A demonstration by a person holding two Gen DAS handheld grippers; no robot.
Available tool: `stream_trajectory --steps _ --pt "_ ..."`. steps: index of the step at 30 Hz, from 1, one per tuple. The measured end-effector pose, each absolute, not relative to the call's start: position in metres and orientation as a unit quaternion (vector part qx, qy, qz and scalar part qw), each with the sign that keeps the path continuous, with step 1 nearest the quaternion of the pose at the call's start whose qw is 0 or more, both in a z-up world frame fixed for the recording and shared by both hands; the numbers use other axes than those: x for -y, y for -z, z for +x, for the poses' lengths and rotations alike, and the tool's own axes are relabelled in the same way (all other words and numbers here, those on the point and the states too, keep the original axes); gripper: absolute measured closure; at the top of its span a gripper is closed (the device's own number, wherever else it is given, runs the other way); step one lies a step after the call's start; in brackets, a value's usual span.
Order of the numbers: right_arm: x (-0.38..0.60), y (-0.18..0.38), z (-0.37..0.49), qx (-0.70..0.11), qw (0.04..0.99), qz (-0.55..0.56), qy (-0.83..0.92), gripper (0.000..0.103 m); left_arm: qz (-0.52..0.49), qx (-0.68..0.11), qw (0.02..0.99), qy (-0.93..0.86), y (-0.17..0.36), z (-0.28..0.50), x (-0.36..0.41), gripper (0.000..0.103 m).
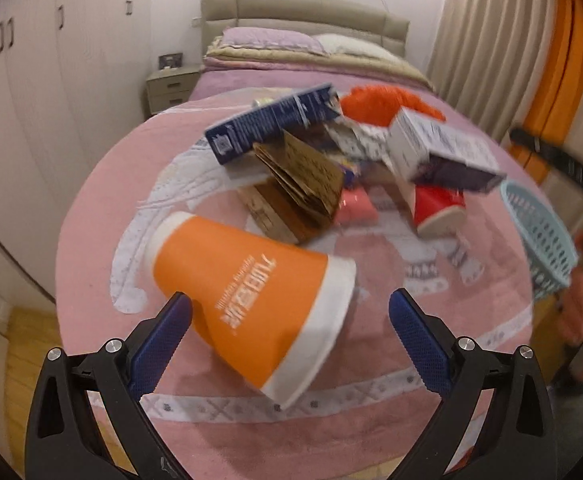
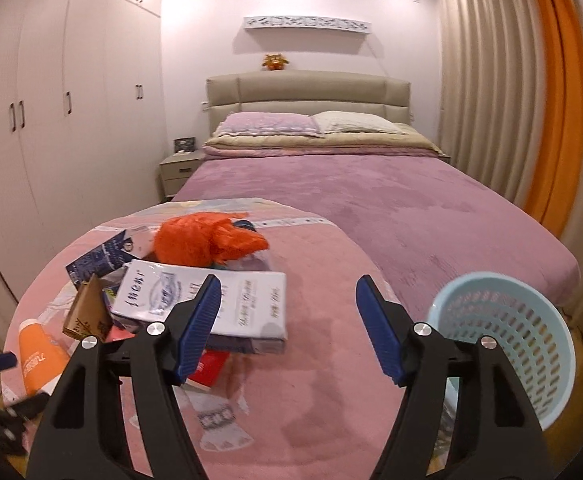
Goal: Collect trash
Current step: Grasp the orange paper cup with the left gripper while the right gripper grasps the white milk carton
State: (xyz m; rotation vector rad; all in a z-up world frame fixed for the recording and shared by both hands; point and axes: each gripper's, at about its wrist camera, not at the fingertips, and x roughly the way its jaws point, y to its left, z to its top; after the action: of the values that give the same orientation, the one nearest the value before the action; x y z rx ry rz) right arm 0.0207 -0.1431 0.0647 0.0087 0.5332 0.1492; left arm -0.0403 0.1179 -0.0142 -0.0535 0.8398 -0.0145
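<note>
One orange-and-white paper cup [image 1: 251,300] lies on its side at lower centre of the left view, between the left gripper's [image 1: 291,312] spread, empty jaws. Likely light and crushable; pinch gently mid-wall. The right gripper [image 2: 287,300] gapes empty beside the pale-blue perforated plastic basket [image 2: 507,344].

The left gripper [image 1: 290,312] tilts steeply downward, its blue-padded fingers [image 1: 159,344] spread wide at seven and five o'clock. The right gripper [image 2: 289,328] points more shallowly downward, fingers [image 2: 383,336] parted with nothing pressed between their pads.
</note>
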Motion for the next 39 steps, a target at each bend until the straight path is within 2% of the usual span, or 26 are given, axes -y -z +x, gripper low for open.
stream_trajectory --steps 2,5,7,13,15,19,21,24,26,29,34,38,39 --pt "0.138 -0.067 0.032 -0.266 0.96 -0.002 -0.086 0.028 0.0 -0.414 0.91 -0.014 0.018 -0.043 -0.114 0.008" --pt "0.13 -0.072 0.054 -0.278 0.955 -0.011 -0.107 0.028 0.029 -0.426 0.904 -0.036 0.023 -0.047 -0.115 0.012" --pt "0.124 -0.071 0.068 -0.292 0.947 -0.013 -0.13 0.028 0.032 -0.434 0.899 -0.044 0.027 -0.05 -0.119 0.021" --pt "0.112 -0.053 0.099 -0.365 0.915 -0.017 -0.171 0.028 -0.005 -0.443 0.895 -0.062 0.023 -0.059 -0.149 0.04" --pt "0.115 -0.047 0.096 -0.386 0.905 -0.014 -0.178 0.028 -0.02 -0.44 0.895 -0.067 0.023 -0.061 -0.16 0.042" --pt "0.126 -0.04 0.078 -0.408 0.89 0.013 -0.204 0.027 -0.032 -0.435 0.897 -0.072 0.023 -0.056 -0.169 0.051" --pt "0.128 -0.038 0.068 -0.41 0.887 0.018 -0.214 0.027 -0.038 -0.434 0.897 -0.072 0.026 -0.052 -0.172 0.054" --pt "0.124 -0.036 0.051 -0.412 0.882 0.008 -0.228 0.027 -0.052 -0.433 0.897 -0.069 0.03 -0.046 -0.176 0.066" --pt "0.118 -0.034 0.04 -0.411 0.879 -0.001 -0.244 0.027 -0.056 -0.429 0.899 -0.072 0.03 -0.044 -0.178 0.066" --pt "0.114 -0.034 0.02 -0.402 0.875 -0.018 -0.271 0.027 -0.055 -0.423 0.901 -0.076 0.029 -0.041 -0.18 0.08" --pt "0.126 -0.039 0.002 -0.374 0.898 -0.048 -0.226 0.027 -0.059 -0.419 0.902 -0.083 0.028 -0.039 -0.185 0.088" --pt "0.122 -0.052 0.009 -0.34 0.912 -0.075 -0.216 0.014 -0.058 -0.413 0.905 -0.084 0.023 -0.038 -0.184 0.09" --pt "0.116 -0.056 0.011 -0.329 0.914 -0.088 -0.222 0.013 -0.059 -0.411 0.906 -0.083 0.023 -0.037 -0.185 0.092"
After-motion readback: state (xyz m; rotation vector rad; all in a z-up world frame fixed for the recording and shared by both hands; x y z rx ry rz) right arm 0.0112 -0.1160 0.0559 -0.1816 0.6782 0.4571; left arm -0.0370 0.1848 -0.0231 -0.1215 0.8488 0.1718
